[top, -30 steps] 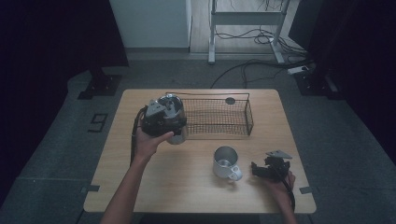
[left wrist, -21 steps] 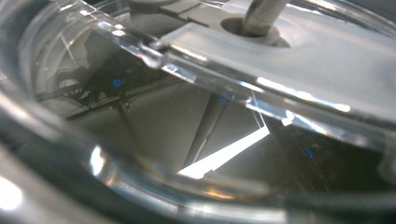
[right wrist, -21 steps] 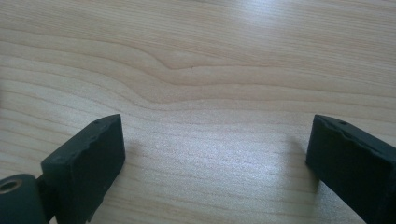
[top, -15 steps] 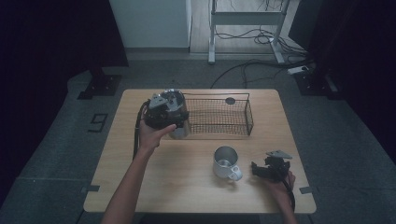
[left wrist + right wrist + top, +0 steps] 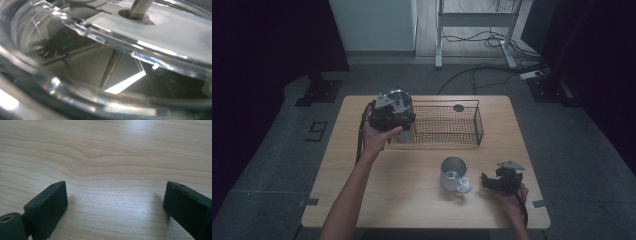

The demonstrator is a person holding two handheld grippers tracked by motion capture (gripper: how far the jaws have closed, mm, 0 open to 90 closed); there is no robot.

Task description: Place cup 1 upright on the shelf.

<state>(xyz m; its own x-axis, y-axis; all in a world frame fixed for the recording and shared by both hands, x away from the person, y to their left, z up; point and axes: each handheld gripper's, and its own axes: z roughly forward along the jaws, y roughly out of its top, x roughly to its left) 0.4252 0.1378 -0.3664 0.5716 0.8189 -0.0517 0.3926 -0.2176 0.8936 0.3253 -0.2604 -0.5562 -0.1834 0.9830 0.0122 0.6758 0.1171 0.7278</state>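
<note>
In the high view my left gripper (image 5: 403, 125) hangs over the left end of the black wire basket (image 5: 447, 125), shut on a clear glass (image 5: 407, 135) that it holds above the table. In the left gripper view the curved rim of the clear glass (image 5: 105, 47) shows very close and hides the jaws. A metal mug (image 5: 453, 172) stands upright on the wooden table (image 5: 362, 200), its handle toward the right hand. My right gripper (image 5: 492, 181) rests low on the table just right of the mug. In its own view the right gripper (image 5: 115, 202) is open, with bare wood between the jaws.
The basket lies along the far side of the table, with a small dark round disc (image 5: 458, 108) behind it. The left gripper's cable (image 5: 360, 140) hangs beside the forearm. Beyond the table's far edge are cables on the floor (image 5: 472, 75) and a metal stand (image 5: 439, 30).
My left hand has carried the glass a little away from the person and to the right, up against the basket's left end. The right gripper and the mug have stayed put.
</note>
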